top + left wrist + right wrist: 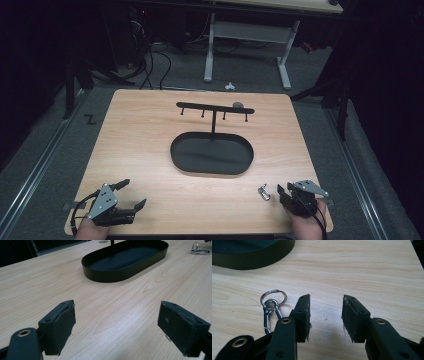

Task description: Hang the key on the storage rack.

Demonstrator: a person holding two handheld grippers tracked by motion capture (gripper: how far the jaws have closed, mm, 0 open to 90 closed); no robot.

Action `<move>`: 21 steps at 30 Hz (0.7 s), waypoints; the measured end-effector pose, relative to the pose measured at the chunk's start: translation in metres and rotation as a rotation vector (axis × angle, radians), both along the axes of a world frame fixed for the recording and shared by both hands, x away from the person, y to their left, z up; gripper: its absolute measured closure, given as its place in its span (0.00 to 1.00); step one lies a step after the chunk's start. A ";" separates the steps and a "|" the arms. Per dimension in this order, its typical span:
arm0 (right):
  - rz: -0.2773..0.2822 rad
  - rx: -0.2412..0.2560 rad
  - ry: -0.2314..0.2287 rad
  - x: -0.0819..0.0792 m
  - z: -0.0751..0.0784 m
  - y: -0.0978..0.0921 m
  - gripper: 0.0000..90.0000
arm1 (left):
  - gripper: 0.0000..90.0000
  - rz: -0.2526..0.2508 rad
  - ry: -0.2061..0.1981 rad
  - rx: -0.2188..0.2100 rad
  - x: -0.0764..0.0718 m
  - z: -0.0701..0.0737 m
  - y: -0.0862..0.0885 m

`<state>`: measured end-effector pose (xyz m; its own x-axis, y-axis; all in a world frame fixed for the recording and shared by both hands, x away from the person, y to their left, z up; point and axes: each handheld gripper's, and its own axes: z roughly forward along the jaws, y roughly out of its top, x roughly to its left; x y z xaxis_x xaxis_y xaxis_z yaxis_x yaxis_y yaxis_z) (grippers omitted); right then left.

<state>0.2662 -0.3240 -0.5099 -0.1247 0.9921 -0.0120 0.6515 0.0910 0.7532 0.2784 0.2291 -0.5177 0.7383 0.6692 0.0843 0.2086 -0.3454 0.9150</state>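
Right gripper [325, 317] low at lower right of the high view, jaws partly open, empty, just beside the keyring clip [271, 308] lying on the table [150, 130]. Left gripper [131, 194] at lower left, jaws wide, empty. Black oval tray [177, 155] mid-frame. No readable writing.

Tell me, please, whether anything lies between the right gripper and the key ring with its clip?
Nothing visible does. The key ring with its clip lies on bare wooden table just beside the right gripper, outside its open jaws, so the gripper is not yet lined up on it.
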 end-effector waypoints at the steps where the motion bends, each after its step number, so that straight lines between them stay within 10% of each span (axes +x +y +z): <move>1: -0.001 0.001 -0.001 0.000 0.000 0.000 0.65 | 0.17 -0.001 -0.001 0.001 0.000 0.000 0.000; 21: 0.007 0.006 0.005 -0.001 -0.001 -0.001 0.62 | 0.17 0.001 -0.001 0.000 0.001 0.000 -0.001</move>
